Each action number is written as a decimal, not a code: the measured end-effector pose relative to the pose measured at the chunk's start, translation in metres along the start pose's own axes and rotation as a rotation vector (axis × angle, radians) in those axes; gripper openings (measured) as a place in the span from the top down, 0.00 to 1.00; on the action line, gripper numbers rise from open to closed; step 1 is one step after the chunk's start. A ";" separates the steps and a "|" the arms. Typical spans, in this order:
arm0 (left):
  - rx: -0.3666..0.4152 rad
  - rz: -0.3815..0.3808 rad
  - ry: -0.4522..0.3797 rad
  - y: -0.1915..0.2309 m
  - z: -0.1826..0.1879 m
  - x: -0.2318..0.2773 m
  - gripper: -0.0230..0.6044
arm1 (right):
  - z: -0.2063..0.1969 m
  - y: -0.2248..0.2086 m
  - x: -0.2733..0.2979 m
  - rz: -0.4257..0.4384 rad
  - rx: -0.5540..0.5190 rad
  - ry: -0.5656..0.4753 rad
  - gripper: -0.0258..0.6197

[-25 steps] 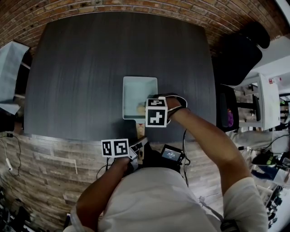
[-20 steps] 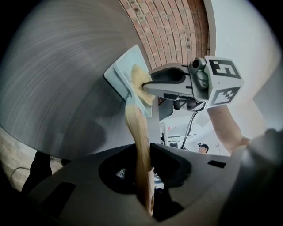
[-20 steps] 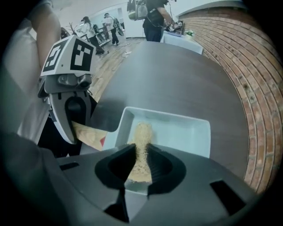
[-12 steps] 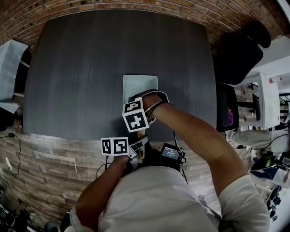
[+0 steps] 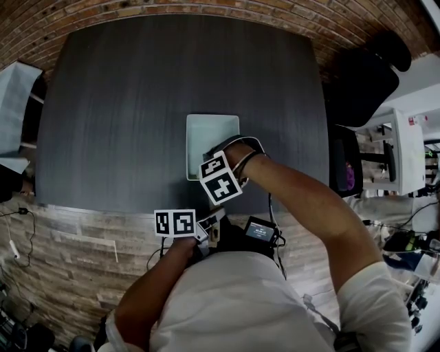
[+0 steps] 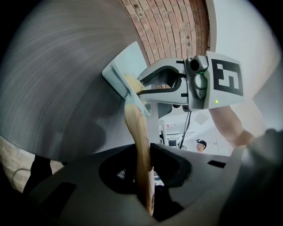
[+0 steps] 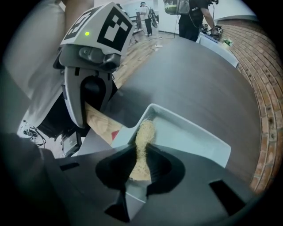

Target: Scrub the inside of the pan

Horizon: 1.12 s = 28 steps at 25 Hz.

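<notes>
A pale blue-green rectangular pan lies on the dark table, its wooden handle pointing toward me. My left gripper is shut on that handle, near the table's front edge. My right gripper reaches into the pan's near end. Its jaws are closing on a yellowish fibrous scrubber that is pinched between them. The scrubber rests against the pan's inner wall, close to the handle corner. In the head view the right marker cube hides the scrubber.
A brick wall runs along the table's far side. A black chair stands at the right. The table's front edge meets a wood floor. People stand in the background beyond the far corner.
My right gripper swept left across the pan's near end with the scrubber, then came partly back to the right. The left gripper and the pan stayed put.
</notes>
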<state>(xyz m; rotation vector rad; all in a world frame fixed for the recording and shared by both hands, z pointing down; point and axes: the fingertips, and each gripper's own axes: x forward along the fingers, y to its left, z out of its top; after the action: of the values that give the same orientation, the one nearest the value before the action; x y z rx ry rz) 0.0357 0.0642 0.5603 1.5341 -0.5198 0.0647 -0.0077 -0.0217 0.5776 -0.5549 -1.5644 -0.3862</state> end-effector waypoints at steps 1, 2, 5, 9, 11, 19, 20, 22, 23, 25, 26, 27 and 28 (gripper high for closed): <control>-0.001 0.001 0.000 0.000 0.000 0.000 0.81 | -0.004 0.003 0.000 0.011 0.003 0.005 0.85; -0.001 0.002 -0.001 0.000 0.000 0.000 0.81 | -0.009 0.005 0.001 0.021 0.004 0.014 0.85; 0.000 0.004 -0.005 0.001 0.001 -0.001 0.81 | -0.021 0.012 0.003 0.043 0.002 0.043 0.85; 0.004 0.008 -0.012 0.002 0.003 -0.001 0.81 | -0.025 0.014 0.002 0.050 0.025 0.042 0.85; 0.003 0.009 -0.013 0.002 0.003 -0.001 0.81 | -0.026 0.013 0.002 0.047 0.031 0.047 0.85; 0.009 0.010 -0.018 0.001 0.004 0.000 0.81 | -0.029 0.012 0.000 0.029 0.070 0.056 0.85; 0.009 0.010 -0.019 0.001 0.004 0.000 0.81 | -0.030 0.012 -0.001 0.026 0.074 0.056 0.85; 0.008 0.009 -0.020 0.001 0.004 0.000 0.81 | -0.030 0.010 -0.004 0.021 0.085 0.053 0.84; 0.008 0.008 -0.020 0.001 0.004 -0.001 0.81 | -0.030 0.010 -0.006 0.018 0.092 0.051 0.84; 0.008 0.008 -0.021 0.001 0.005 -0.001 0.81 | -0.031 0.009 -0.007 0.014 0.105 0.048 0.84; 0.008 0.007 -0.022 0.001 0.005 -0.001 0.81 | -0.031 0.008 -0.008 0.011 0.112 0.047 0.84; 0.009 0.007 -0.022 0.001 0.005 -0.001 0.81 | -0.032 0.007 -0.008 0.007 0.118 0.046 0.84; 0.009 0.007 -0.023 0.001 0.005 -0.001 0.81 | -0.032 0.007 -0.008 0.003 0.124 0.045 0.84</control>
<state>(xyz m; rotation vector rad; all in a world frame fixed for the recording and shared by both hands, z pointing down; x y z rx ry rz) 0.0326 0.0601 0.5607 1.5436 -0.5438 0.0553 0.0227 -0.0350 0.5712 -0.4496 -1.5325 -0.2951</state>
